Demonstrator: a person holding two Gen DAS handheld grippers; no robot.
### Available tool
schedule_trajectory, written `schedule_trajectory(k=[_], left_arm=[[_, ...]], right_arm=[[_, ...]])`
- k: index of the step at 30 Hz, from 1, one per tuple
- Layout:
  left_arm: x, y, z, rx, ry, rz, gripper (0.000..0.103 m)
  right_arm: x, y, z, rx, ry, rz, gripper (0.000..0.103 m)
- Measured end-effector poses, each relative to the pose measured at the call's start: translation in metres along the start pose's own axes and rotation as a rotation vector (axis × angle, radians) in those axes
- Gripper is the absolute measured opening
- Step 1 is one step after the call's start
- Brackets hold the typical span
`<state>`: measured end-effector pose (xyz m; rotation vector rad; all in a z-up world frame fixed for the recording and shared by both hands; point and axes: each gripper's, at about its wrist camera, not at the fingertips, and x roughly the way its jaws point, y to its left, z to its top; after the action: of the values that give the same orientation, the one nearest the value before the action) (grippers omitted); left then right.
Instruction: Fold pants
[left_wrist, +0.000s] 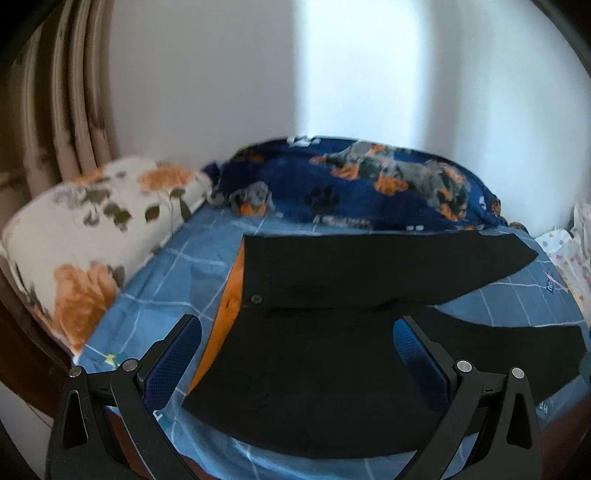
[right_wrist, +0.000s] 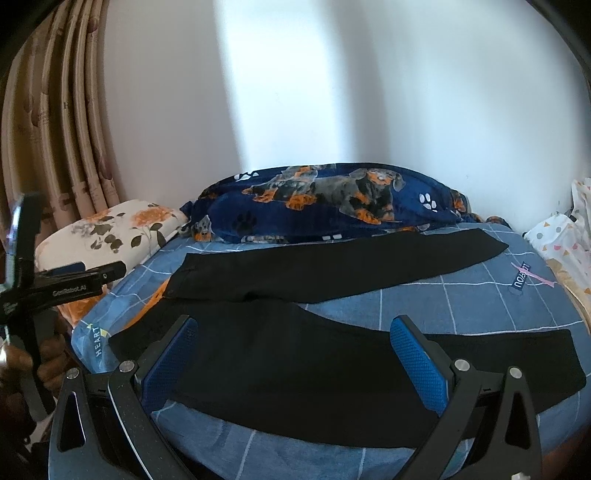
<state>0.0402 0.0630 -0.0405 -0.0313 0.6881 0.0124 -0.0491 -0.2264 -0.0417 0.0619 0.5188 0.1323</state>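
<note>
Black pants (left_wrist: 314, 365) lie spread flat on the blue checked bed sheet (left_wrist: 173, 280), waist to the left with an orange lining showing, legs splayed apart to the right. My left gripper (left_wrist: 295, 347) is open and empty, hovering over the waist end near the front edge. In the right wrist view the pants (right_wrist: 314, 362) show both legs, far leg (right_wrist: 332, 266) and near leg. My right gripper (right_wrist: 291, 347) is open and empty above the near leg. The left gripper (right_wrist: 96, 273) shows at the left edge there, held by a hand.
A floral pillow (left_wrist: 81, 240) lies at the left. A dark blue dog-print blanket (left_wrist: 351, 188) is bunched against the white wall behind the pants. A polka-dot cloth (right_wrist: 557, 236) lies at the right edge. Beige curtains (right_wrist: 62, 122) hang at the left.
</note>
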Motion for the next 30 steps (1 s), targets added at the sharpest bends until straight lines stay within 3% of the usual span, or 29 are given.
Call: schedule_trajectory(k=[3, 6, 12, 16, 20, 26, 30], left_arm=[[0.021, 0.025, 0.007, -0.025, -0.003, -0.039, 0.103], [0.047, 0.05, 0.017, -0.032, -0.027, -0.154, 0.103], [0.118, 0.075, 0.045, -0.05, 0.144, -0.182, 0.103], [0.165, 0.09, 0.069, -0.067, 0.155, -0.198, 0.102], [0.216, 0.094, 0.093, 0.007, 0.185, -0.263, 0.099], [0.292, 0.101, 0.11, 0.041, 0.318, -0.341, 0.07], [0.328, 0.108, 0.111, 0.034, 0.373, -0.341, 0.066]], right_arm=[[0.002, -0.005, -0.001, 0.018, 0.013, -0.008, 0.103], [0.009, -0.012, 0.0, 0.047, 0.038, -0.015, 0.103], [0.027, -0.019, 0.0, 0.06, 0.085, -0.03, 0.103], [0.044, -0.022, -0.005, 0.059, 0.13, -0.033, 0.103], [0.066, -0.025, -0.009, 0.074, 0.181, -0.039, 0.103], [0.094, -0.03, -0.017, 0.094, 0.255, -0.06, 0.103], [0.106, -0.032, -0.02, 0.1, 0.29, -0.069, 0.103]])
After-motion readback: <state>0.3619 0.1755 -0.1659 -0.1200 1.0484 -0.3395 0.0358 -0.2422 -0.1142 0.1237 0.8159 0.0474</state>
